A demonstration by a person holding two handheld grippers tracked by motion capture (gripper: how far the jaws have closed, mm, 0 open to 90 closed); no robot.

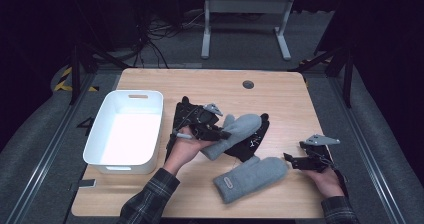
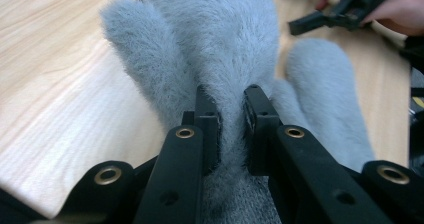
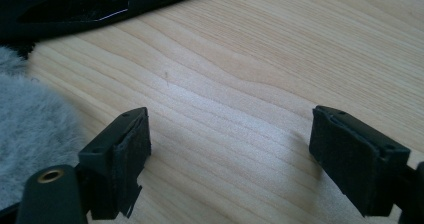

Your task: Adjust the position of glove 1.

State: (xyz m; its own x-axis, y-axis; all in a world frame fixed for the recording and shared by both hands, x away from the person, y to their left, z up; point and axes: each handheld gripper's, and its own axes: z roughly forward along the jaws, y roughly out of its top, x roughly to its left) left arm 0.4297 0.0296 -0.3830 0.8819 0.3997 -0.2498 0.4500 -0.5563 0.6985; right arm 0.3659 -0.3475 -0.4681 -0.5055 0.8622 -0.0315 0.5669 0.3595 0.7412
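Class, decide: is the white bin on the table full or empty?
Empty. In the high view the white bin shows a bare white floor; both grey mittens lie outside it on the wooden table.

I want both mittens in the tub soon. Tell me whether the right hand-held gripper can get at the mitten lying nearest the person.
Probably yes. The right hand-held gripper is open, beside the near mitten's tip, with bare table between its jaws.

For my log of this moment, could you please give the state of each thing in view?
Left gripper: shut on upper grey mitten.
Right gripper: open, holding nothing, over bare table.
Lower grey mitten: flat on table, free.
Black glove: flat under upper mitten.
White bin: upright, empty.
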